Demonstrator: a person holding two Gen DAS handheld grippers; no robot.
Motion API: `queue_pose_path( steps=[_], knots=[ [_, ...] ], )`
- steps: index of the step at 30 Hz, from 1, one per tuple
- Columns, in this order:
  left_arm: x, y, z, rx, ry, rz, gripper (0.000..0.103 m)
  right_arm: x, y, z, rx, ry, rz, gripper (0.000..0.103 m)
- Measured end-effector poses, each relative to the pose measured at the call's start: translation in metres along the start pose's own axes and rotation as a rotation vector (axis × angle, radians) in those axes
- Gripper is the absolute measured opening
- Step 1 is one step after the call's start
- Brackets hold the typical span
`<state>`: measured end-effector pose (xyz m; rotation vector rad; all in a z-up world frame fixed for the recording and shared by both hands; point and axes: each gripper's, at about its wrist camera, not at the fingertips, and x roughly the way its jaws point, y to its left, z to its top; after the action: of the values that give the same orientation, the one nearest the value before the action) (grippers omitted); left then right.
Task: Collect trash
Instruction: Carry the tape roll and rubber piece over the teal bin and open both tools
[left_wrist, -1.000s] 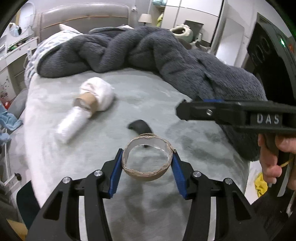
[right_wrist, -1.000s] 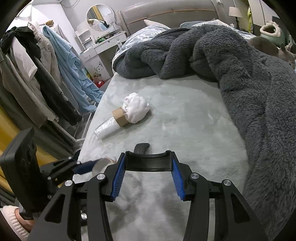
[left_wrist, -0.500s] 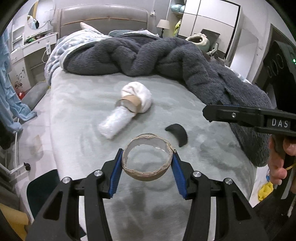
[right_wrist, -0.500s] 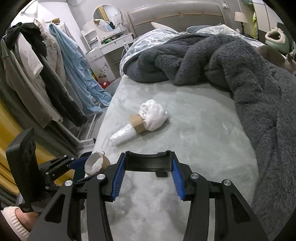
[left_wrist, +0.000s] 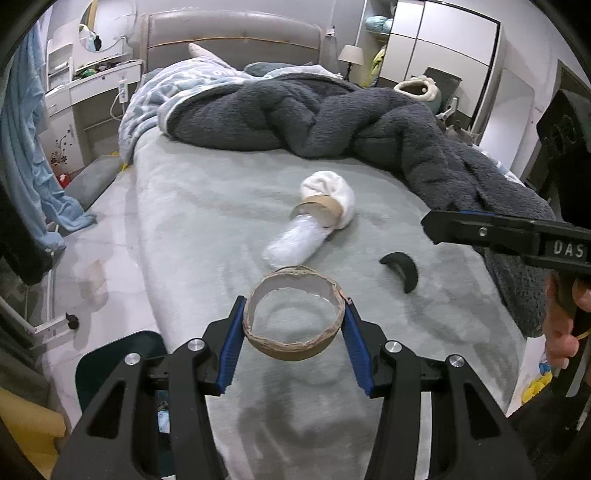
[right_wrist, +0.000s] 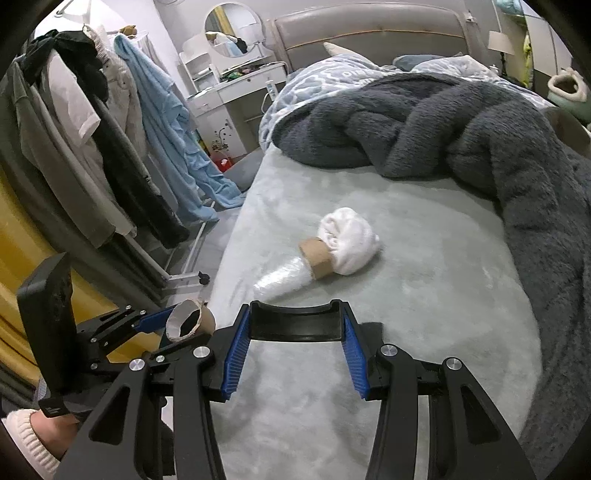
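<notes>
Two cardboard tubes (left_wrist: 294, 325) (left_wrist: 320, 211), two black curved pieces (left_wrist: 400, 266) (right_wrist: 295, 322), one blanket (left_wrist: 332, 114)

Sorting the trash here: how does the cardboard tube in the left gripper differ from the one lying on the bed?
The held tube is empty and clamped in the left gripper. The tube on the bed lies free, stuffed with white cloth and clear plastic. Both are brown cardboard.

On the bed (left_wrist: 207, 206), a cardboard tube (left_wrist: 322, 209) lies mid-mattress w/ a wad of tissue (left_wrist: 332, 188) on its far side & a plastic wrap (left_wrist: 293, 243) poking out toward the foot. A curved piece (left_wrist: 400, 267) sits right of that; the blanket (left_wrist: 332, 118) is heaped behind & down the right edge. Left of the bed: clothes rack (right_wrist: 92, 147), dresser (right_wrist: 236, 96) further back by the headboard (left_wrist: 232, 37)
</notes>
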<state>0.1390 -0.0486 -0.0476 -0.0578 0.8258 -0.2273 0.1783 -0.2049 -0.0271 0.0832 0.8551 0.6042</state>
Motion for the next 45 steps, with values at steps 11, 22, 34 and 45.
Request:
queue_pose_path(
  steps=[11,22,34,45],
  knots=[
    [-0.007,0.036,-0.005,-0.043,0.010,0.044,0.053,0.018,0.027,0.008,-0.042,0.019,0.029,0.048],
    [-0.010,0.075,-0.016,-0.090,0.045,0.088,0.053,0.040,0.064,0.019,-0.090,0.038,0.067,0.048],
    [-0.016,0.130,-0.032,-0.177,0.090,0.132,0.053,0.071,0.115,0.026,-0.172,0.076,0.113,0.048],
    [-0.016,0.178,-0.058,-0.250,0.185,0.143,0.053,0.106,0.158,0.025,-0.259,0.136,0.143,0.048]
  ],
)
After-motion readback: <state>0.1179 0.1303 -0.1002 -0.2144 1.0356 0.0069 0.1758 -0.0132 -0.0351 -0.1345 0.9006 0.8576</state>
